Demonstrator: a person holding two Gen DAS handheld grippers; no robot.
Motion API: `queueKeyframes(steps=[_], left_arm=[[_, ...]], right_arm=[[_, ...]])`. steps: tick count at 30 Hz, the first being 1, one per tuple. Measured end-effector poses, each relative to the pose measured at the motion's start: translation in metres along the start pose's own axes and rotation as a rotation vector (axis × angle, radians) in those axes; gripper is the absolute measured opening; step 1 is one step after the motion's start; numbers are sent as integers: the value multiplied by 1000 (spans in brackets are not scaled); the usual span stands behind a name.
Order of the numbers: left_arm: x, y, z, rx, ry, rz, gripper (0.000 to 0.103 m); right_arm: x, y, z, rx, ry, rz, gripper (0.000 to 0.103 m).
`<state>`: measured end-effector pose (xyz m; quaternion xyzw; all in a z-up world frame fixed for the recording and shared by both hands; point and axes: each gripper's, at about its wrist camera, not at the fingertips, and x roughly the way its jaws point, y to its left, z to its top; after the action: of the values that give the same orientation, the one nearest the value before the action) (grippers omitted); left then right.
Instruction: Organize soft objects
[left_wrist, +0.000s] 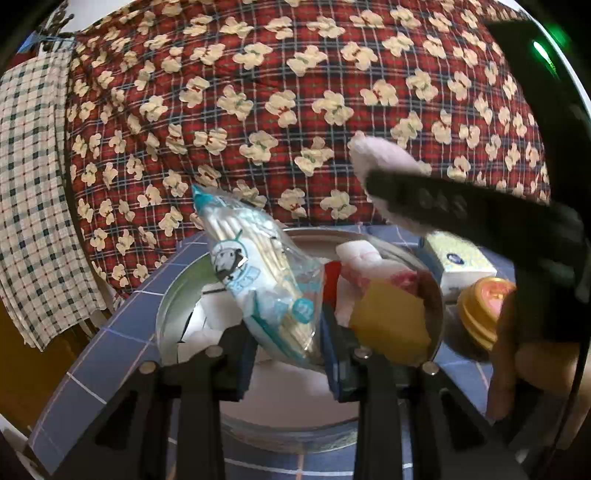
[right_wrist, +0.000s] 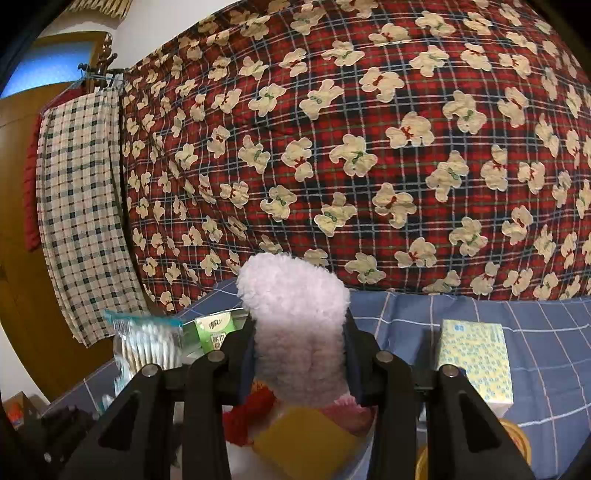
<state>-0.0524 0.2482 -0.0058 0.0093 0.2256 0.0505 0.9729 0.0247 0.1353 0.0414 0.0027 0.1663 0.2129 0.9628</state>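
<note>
Plastic crinkles between my left claw pads: it is clamped on the swab bag, held over the round tin because that is where the soft things are gathering. Inside lie a yellow sponge and pink-and-red plush. My right claw is closed on a fluffy pink sock, raised above the same tin, right of the bag, so both can drop in. A tissue box waits on the blue counter, far right.
</note>
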Motion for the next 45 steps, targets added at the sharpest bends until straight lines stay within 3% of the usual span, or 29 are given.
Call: queueKeyframes(steps=[6,15,25,33,41,45], left_arm=[[8,-1,-1,11,33,3,30],[25,14,-1,-15,94,34,30],[36,3,-4,57,132,2,30],[42,2,2,100,156,6,30],[55,5,0,50,203,-49,30],[62,5,1,42,221,-37,30]], right_arm=[[23,2,12,24,53,1,42],[58,14,19,-63,176,-15,42],[98,22,15,-90,335,-12,42],[113,31,15,-148,398,-22,42],[138,32,1,-119,550,47,42],[141,33,-1,-118,577,43,42]])
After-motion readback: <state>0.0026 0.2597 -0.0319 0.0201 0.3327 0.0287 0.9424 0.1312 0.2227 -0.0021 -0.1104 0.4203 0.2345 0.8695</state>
